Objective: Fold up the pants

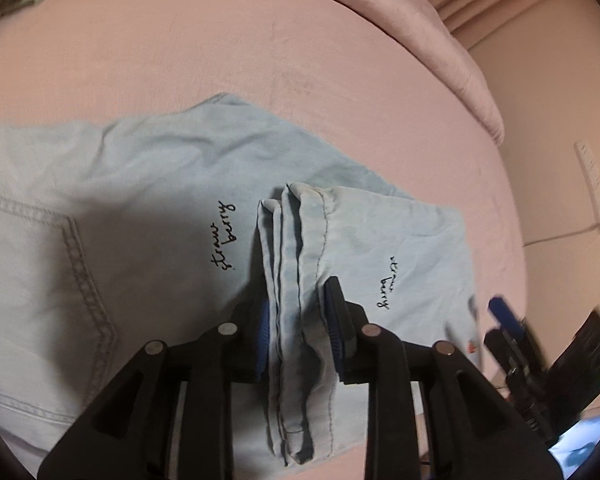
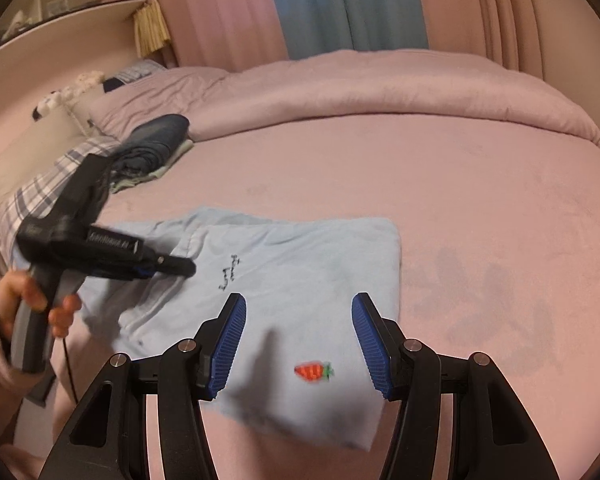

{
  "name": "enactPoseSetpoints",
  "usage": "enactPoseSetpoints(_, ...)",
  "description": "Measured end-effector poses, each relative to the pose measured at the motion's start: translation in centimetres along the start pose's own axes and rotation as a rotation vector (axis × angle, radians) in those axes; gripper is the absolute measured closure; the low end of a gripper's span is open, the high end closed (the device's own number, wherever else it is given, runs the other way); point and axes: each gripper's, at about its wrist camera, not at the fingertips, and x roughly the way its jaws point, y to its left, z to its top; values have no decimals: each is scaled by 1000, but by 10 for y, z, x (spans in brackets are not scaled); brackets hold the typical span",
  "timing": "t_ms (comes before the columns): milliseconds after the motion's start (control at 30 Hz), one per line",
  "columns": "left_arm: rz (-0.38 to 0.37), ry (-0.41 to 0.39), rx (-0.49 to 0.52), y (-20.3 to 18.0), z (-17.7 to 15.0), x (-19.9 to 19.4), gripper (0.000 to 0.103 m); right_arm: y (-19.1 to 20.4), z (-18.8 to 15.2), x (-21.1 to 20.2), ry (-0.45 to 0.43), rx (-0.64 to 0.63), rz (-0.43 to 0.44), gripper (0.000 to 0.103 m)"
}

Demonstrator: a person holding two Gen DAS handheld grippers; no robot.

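1. Pale blue denim pants (image 1: 148,200) with black cursive "strawberry" lettering (image 1: 223,236) and a red-and-green strawberry patch (image 2: 314,371).
2. Pink bedsheet (image 2: 480,220) beneath the pants.
3. Blue-and-white plaid pillow (image 2: 40,196) left of the pants.
4. Black grippers' blue ribbed pads (image 2: 230,344).

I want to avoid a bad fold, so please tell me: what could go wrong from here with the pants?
1. The left gripper pinches several stacked hem layers of the pants; an inner layer could slip out.
2. The right gripper is open above the fabric and holds nothing, so that side may sag or land crooked.
3. The two grippers are near each other and might bump.
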Motion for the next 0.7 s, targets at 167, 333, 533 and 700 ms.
enactPoseSetpoints(167,213,-45,161,-24,-1,3,59,9,16,26,59,-40,8,45)
enactPoseSetpoints(333,289,-74,191,-24,-2,4,49,16,11,50,126,-52,27,45)
enactPoseSetpoints(533,427,-114,222,-35,-3,2,50,12,-2,65,177,-81,29,45)
enactPoseSetpoints(700,418,-167,175,-39,-2,-20,52,10,-1,64,172,-73,38,44)
